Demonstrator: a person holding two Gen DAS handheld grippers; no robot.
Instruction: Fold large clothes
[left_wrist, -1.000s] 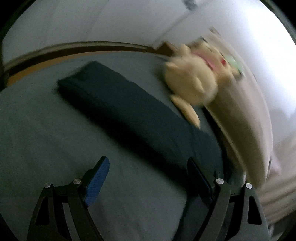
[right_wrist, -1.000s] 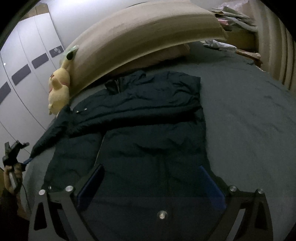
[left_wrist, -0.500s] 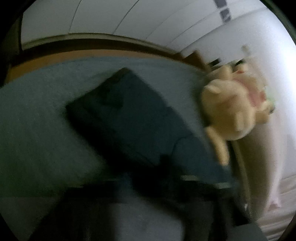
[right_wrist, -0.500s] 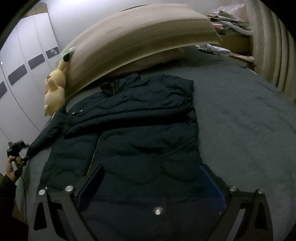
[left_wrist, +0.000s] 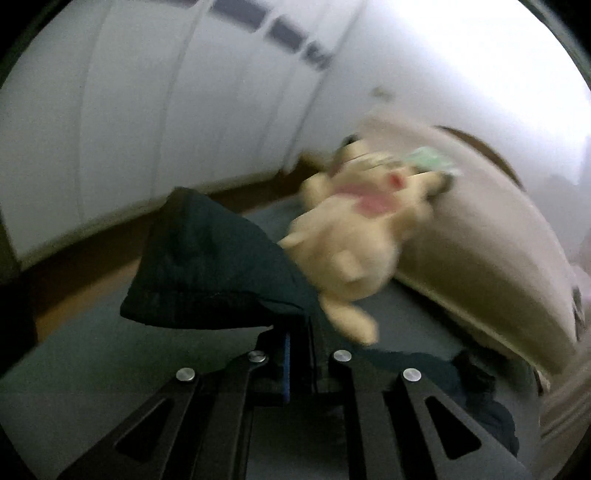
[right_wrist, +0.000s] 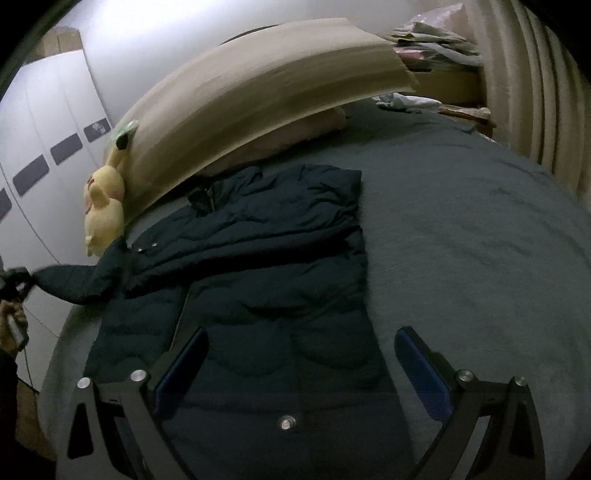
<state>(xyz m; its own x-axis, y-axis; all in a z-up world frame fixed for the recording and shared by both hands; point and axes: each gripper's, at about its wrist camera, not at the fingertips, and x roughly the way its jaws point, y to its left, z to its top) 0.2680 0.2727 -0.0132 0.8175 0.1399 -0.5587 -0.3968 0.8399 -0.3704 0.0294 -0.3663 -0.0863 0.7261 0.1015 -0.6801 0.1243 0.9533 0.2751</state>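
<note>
Gripping the cuff of a dark sleeve (left_wrist: 207, 273), the left gripper (left_wrist: 299, 350) is holding it off the grey bed (right_wrist: 461, 240) with jaws clenched on the fabric. A yellow plush toy (right_wrist: 103, 218) is leaning against the headboard (right_wrist: 258, 96) as the puffer jacket (right_wrist: 266, 266) is lying spread mid-bed. The right gripper (right_wrist: 299, 365) is hovering over its hem, jaws wide, grasping nothing.

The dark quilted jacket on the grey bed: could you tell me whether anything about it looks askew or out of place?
One sleeve of the dark quilted jacket sticks out sideways off the grey bed, pinched in the left gripper. It passes just below the yellow plush toy. The other sleeve lies folded across the chest.
</note>
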